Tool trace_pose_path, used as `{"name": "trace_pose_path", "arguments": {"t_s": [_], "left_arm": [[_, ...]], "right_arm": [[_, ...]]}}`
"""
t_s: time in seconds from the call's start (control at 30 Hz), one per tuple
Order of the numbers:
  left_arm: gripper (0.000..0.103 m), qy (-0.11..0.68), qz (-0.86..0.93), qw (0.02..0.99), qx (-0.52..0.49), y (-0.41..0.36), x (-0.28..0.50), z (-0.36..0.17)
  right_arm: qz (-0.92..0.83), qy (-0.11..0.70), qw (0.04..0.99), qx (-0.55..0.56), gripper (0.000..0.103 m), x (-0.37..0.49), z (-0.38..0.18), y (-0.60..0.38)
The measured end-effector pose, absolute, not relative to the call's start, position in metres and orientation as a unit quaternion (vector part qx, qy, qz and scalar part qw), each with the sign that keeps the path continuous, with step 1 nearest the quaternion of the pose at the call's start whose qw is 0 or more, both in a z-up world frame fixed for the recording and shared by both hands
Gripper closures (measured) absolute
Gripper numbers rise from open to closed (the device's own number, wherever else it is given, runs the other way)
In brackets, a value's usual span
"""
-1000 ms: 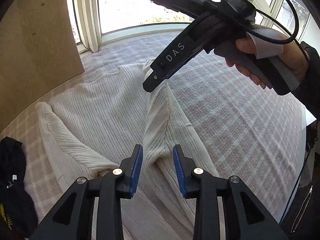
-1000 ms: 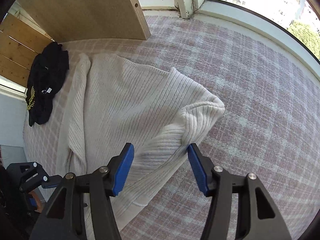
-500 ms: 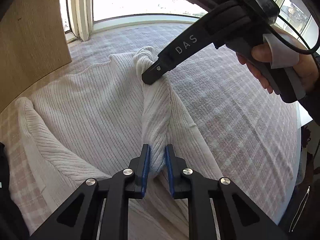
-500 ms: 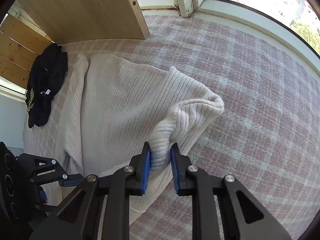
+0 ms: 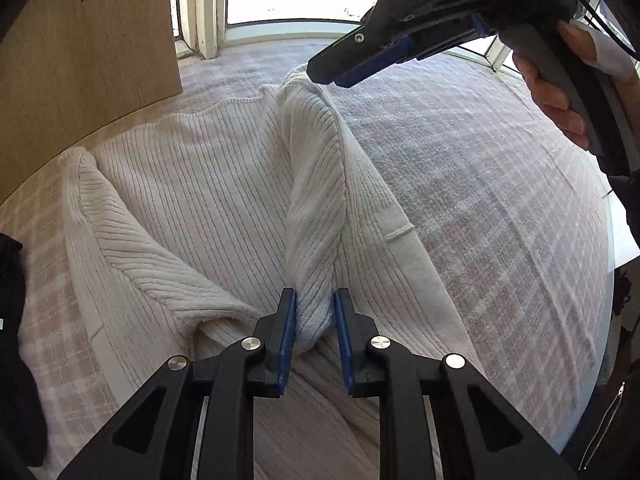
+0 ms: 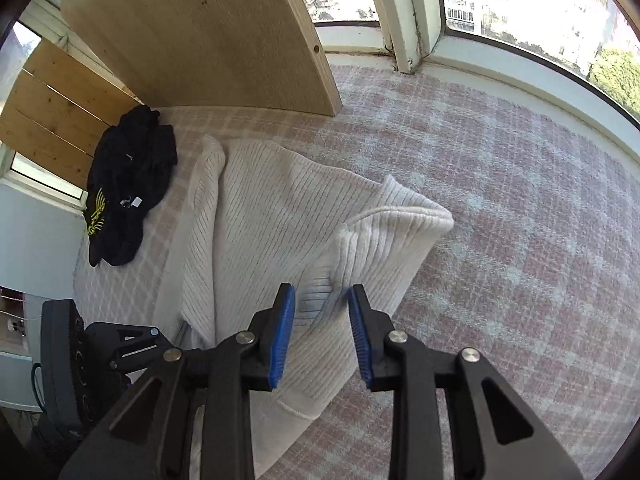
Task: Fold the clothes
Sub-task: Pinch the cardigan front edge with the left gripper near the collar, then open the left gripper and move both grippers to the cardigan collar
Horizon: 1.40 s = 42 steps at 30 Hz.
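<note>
A white ribbed sweater (image 5: 224, 184) lies spread on the plaid bed cover (image 5: 500, 200). A raised ridge of it runs up the middle of the left wrist view. My left gripper (image 5: 315, 320) pinches the near end of that ridge between its blue pads; its jaws are opening slightly, with the fabric still filling the gap. My right gripper (image 5: 332, 70) hangs just above the ridge's far end. In the right wrist view the right gripper (image 6: 322, 312) has its jaws apart and opening. The sweater (image 6: 272, 216) and its folded corner lie below them, not pinched.
A black garment (image 6: 124, 184) lies bunched at the cover's left end, below wooden slats. A wooden board (image 6: 208, 32) leans behind the sweater. A window sill (image 6: 500, 76) bounds the far side. A person's hand (image 5: 556, 92) holds the right gripper's handle. Bare plaid cover (image 6: 500, 220) stretches to the right.
Both grippers closed on folds of the sweater. Since then the right one has let go and lifted off the corner, while the left one keeps its fold, with its pads a little wider.
</note>
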<state>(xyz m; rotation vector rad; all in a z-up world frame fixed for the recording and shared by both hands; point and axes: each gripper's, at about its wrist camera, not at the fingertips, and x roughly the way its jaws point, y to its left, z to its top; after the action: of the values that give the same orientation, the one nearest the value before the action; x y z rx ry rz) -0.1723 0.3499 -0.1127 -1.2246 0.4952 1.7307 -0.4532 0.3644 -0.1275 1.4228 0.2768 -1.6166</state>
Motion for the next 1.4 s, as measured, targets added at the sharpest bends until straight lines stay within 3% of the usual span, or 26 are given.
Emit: {"name": "trace_pose_path", "arguments": {"t_s": [0.2,0.47,0.67,0.9,1.13,1.4], "left_arm": [[0.083,0.159,0.712,0.472,-0.495,0.341,-0.174,-0.098],[0.076,0.184,0.716,0.468,-0.484,0.357,-0.166,-0.083],[0.076,0.178,0.713,0.461,-0.498,0.35,-0.167,-0.09],[0.07,0.176,0.757,0.423,-0.466,0.316,-0.218,-0.061],[0.072,0.202,0.781,0.369,-0.462,0.325,-0.303,-0.079],[0.071,0.256,0.737,0.415,-0.468,0.382,-0.327,-0.1]], "right_arm": [[-0.669,0.121,0.449,0.58,0.075,-0.466,-0.131,0.357],[-0.649,0.093,0.474,0.588,0.075,-0.469,-0.126,0.352],[-0.613,0.114,0.47,0.625,0.076,-0.471,-0.174,0.323],[-0.636,0.044,0.483,0.601,0.076,-0.501,-0.125,0.362],[-0.694,0.149,0.403,0.578,0.076,-0.514,-0.144,0.355],[-0.687,0.178,0.448,0.543,0.076,-0.497,-0.147,0.34]]}}
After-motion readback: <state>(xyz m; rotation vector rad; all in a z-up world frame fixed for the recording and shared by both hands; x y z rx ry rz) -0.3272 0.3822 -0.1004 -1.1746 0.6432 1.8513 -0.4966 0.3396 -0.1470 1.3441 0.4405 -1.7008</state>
